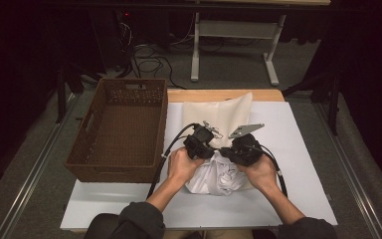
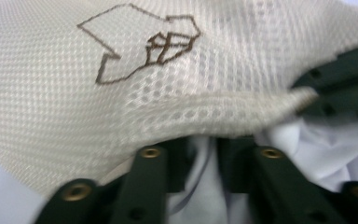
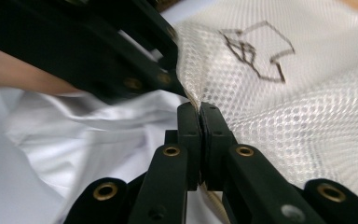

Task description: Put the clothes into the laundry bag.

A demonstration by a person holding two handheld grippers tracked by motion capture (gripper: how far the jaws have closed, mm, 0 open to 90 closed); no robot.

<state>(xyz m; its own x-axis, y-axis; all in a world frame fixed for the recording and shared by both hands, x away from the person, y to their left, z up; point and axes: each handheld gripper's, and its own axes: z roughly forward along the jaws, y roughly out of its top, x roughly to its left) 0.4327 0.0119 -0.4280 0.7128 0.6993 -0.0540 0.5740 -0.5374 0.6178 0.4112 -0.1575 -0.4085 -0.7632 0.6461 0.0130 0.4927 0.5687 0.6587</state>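
Note:
A cream mesh bag with a brown outline logo lies on the white table mat, its mouth toward the person. A crumpled white garment sits at that mouth. My left gripper and right gripper meet at the bag's rim. In the left gripper view the bag's hem lies across the left gripper, with white cloth between its jaws. The right gripper is shut on the hem of the bag, beside the garment.
A brown woven basket stands at the left, overhanging the mat's edge. A strip of wooden tabletop shows behind the mat. A white desk frame and cables lie on the floor beyond.

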